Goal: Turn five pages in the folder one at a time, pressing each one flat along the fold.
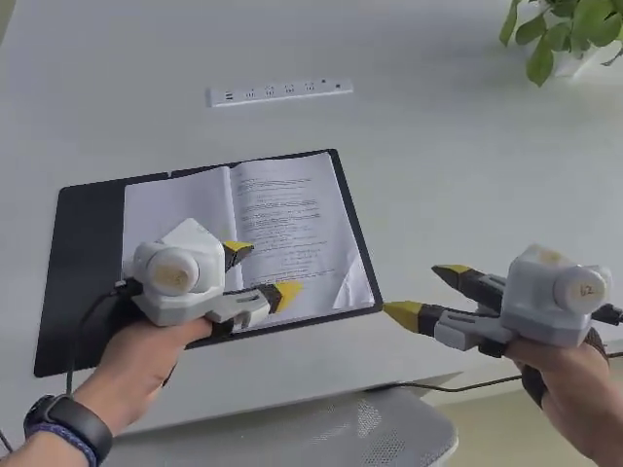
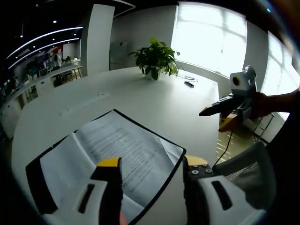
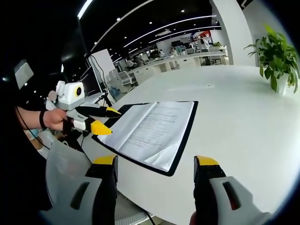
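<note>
Open folder [image 1: 83,263] flat near the front edge of the white table [image 1: 438,146], left gripper [image 1: 263,269] hovering over its lower edge, jaws wide, right gripper [image 1: 424,291] just off its right corner, jaws wide too.

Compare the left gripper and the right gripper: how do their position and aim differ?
The left gripper is over the near edge of the open folder; the right gripper is off the folder, by the table edge. The left gripper's tips point toward the right gripper; the right gripper's tips point back at the folder. Both are open, empty and yellow-tipped.
</note>
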{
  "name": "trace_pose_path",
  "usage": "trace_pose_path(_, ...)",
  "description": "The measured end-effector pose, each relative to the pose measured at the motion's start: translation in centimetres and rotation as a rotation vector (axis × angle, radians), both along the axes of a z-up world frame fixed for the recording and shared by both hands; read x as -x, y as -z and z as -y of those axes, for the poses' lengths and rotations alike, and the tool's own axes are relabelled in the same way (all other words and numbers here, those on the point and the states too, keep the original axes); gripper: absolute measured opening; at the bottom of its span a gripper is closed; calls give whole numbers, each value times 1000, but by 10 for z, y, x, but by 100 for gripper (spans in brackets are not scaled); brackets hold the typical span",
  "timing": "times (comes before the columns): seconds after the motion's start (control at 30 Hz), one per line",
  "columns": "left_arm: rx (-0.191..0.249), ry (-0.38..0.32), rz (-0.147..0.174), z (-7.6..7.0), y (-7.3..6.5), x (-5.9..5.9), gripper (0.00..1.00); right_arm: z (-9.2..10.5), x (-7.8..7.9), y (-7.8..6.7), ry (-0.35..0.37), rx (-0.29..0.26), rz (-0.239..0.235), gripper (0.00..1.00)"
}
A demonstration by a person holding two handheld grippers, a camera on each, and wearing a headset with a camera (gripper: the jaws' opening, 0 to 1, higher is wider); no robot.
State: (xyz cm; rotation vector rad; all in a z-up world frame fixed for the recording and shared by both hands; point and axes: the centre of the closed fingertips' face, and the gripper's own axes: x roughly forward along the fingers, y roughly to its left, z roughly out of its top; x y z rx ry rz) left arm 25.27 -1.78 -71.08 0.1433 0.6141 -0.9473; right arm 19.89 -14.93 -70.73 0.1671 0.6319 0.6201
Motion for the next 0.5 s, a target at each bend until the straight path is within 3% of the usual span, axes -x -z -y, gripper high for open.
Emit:
trace_pose_path(0.1, 3, 11, -3, 15, 10, -4, 47, -4, 1, -1, -8, -33, -2, 64)
trace_pose_path(0.27, -12, 24, -24, 38, 28, -4, 44, -4, 3, 3, -23, -19, -13, 64)
trace_pose_path(0.5, -35, 27, -47, 56, 48, -6, 42, 2, 1, 2, -12, -28, -13, 64)
